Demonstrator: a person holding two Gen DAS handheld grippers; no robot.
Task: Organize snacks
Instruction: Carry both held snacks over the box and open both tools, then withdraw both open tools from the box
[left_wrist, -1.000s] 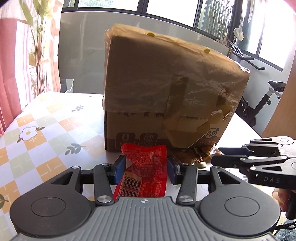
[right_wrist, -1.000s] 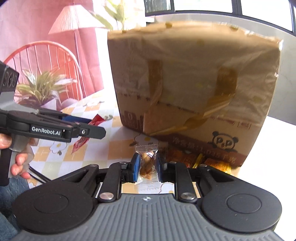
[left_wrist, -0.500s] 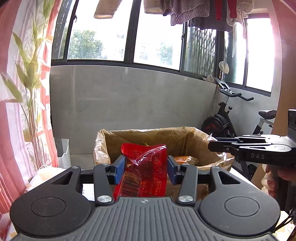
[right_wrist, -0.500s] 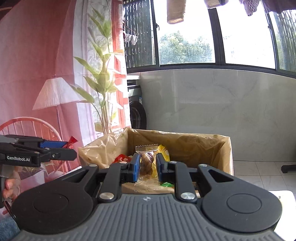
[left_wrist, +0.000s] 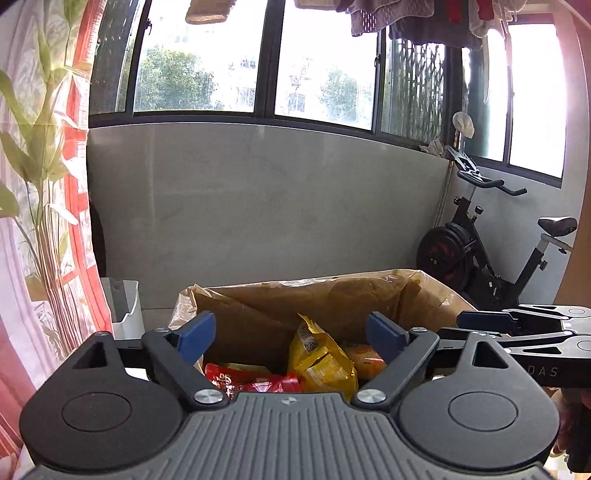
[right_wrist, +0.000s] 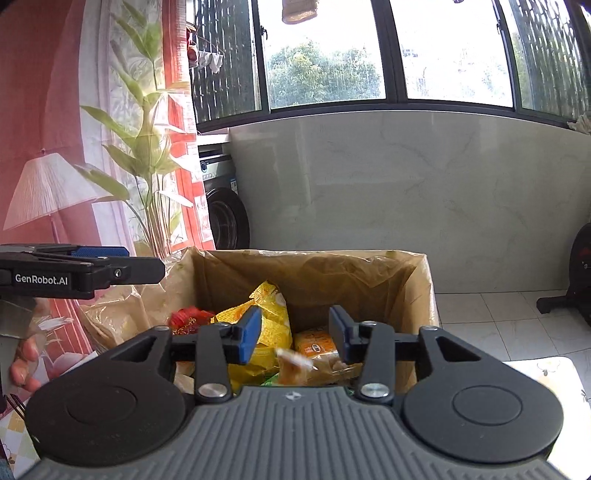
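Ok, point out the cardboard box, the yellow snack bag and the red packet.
cardboard box (right_wrist: 424, 280): right wrist view, on its right wall near the rim.
yellow snack bag (left_wrist: 321, 360): left wrist view, middle of the bag.
red packet (left_wrist: 255, 380): left wrist view, its visible top face.

Right tongs (right_wrist: 293, 338) just popped open over the box (right_wrist: 424, 291), nothing pinched. A blurry wrapped candy (right_wrist: 295, 363) sits below the gap, on yellow packets (right_wrist: 269, 314). Left tongs (right_wrist: 110, 264) poke in beside.
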